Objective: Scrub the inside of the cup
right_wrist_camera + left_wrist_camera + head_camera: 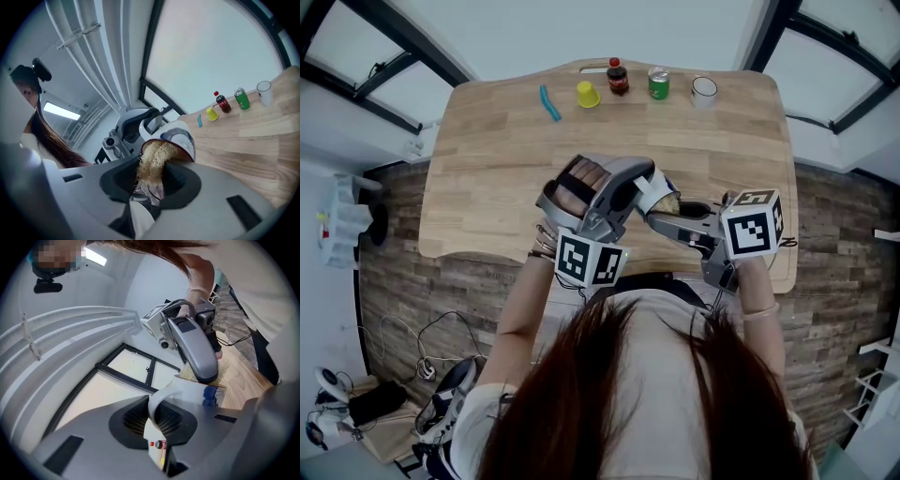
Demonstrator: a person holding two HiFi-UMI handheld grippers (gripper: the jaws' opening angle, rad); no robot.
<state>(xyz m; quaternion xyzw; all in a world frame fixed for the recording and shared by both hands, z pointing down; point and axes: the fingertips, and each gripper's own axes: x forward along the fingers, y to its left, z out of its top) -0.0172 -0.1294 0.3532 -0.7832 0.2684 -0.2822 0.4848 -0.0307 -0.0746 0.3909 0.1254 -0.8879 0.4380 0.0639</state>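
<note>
A white cup [659,190] with a blue pattern is held on its side above the table's near edge. My left gripper [639,190] is shut on it; in the left gripper view the cup's handle [158,401] sits between the jaws of the left gripper [157,430]. My right gripper [677,217] is shut on a straw-coloured fibre scrubber [152,161], and the right gripper [152,183] pushes it into the cup's mouth [180,138]. Scrubber fibres [187,373] show at the cup's rim [199,386]. The inside of the cup is mostly hidden.
The wooden table [487,169] carries a row at its far edge: a blue strip [549,103], a small yellow cup [587,94], a cola bottle [618,77], a green can [658,83] and a clear glass [704,90]. Windows and brick-pattern floor surround the table.
</note>
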